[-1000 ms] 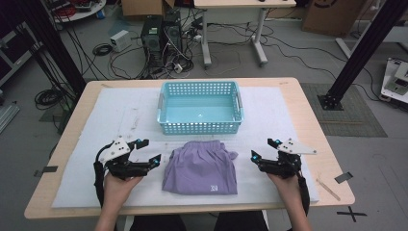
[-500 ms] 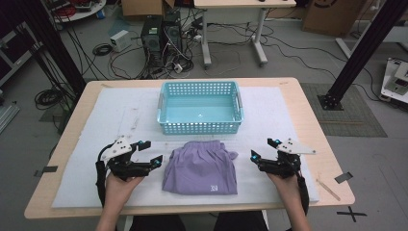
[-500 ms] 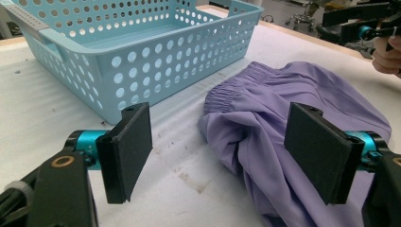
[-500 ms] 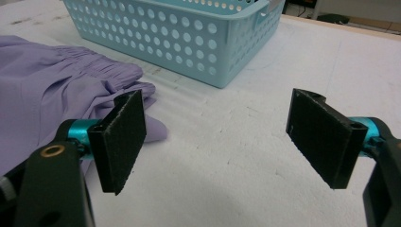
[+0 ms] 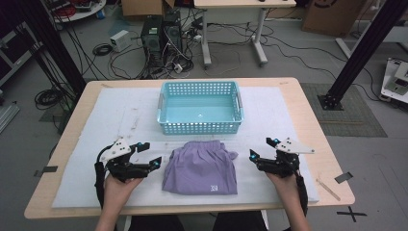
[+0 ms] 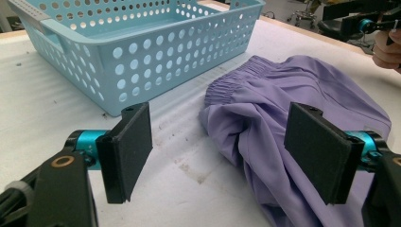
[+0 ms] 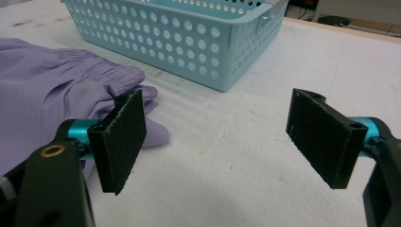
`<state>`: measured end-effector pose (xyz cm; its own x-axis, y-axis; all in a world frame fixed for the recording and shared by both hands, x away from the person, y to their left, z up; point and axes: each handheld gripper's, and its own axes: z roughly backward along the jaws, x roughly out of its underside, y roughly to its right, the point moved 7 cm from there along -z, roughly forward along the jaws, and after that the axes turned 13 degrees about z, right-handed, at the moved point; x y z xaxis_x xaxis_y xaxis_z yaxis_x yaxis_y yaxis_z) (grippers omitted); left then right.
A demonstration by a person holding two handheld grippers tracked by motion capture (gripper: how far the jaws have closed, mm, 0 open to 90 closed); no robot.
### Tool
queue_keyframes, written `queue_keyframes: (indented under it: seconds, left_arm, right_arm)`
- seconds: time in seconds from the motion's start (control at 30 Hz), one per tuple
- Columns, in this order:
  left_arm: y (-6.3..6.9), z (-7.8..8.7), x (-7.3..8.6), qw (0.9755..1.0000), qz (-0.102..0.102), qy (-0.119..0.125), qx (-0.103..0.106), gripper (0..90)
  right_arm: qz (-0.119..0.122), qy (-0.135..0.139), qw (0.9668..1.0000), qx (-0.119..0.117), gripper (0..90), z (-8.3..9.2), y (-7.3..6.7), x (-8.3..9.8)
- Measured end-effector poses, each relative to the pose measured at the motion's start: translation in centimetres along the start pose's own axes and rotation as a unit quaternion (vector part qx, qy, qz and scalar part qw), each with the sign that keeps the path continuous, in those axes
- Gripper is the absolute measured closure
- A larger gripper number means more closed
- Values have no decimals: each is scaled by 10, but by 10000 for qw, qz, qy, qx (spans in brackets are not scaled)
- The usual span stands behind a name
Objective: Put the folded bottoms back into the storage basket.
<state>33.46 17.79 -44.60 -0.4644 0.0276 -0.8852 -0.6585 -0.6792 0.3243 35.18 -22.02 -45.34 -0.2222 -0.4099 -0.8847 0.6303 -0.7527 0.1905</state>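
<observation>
Shorts (image 5: pixel 201 167) of lilac cloth lie flat on the white pad (image 5: pixel 120 120) of the tabletop (image 5: pixel 312 120), just in front of the blue basket (image 5: pixel 200 107) and between the two tongs. Their gathered waistband points toward the basket, and the hem with a small label faces the person.

Left tongs (image 5: pixel 150 154) rest at the garment's left edge, jaws spread wide and holding nothing. In the left gripper view the cloth (image 6: pixel 293 109) runs up between the jaws and partly behind the far one, so this side is almost on the fabric already. Right tongs (image 5: pixel 263 149) sit a little off the right edge, also spread and empty. In the right gripper view the shorts (image 7: pixel 52 85) lie beyond the nearer jaw, with bare pad between the jaws.

Relation that counts: the garment's wider axis runs left to right, from one hand to the other, and each set of tongs points inward at its own side. The left hand (image 5: pixel 118 185) looks the nearer of the two; the right one would probably need a short slide inward before closing. From there, a lift forward into the basket seems the likely course, though folding first cannot be ruled out.
</observation>
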Motion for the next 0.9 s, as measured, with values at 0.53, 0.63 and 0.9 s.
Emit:
queue_keyframes:
  seconds: [0.53, 0.63, 0.9]
  left_arm:
    - [14, 2, 12, 9997, 201, -139, 5, 252]
    - [18, 3, 18, 9991, 345, -237, 61, 252]
    - [24, -8, 31, 9958, 676, -591, 170, 264]
  right_arm:
    - [-124, 17, 9998, 135, 215, 8, -1, 3]
    - [-91, 44, 9998, 157, 216, 9, -5, 3]
    - [-42, 49, 10000, 38, 217, 10, -19, 4]
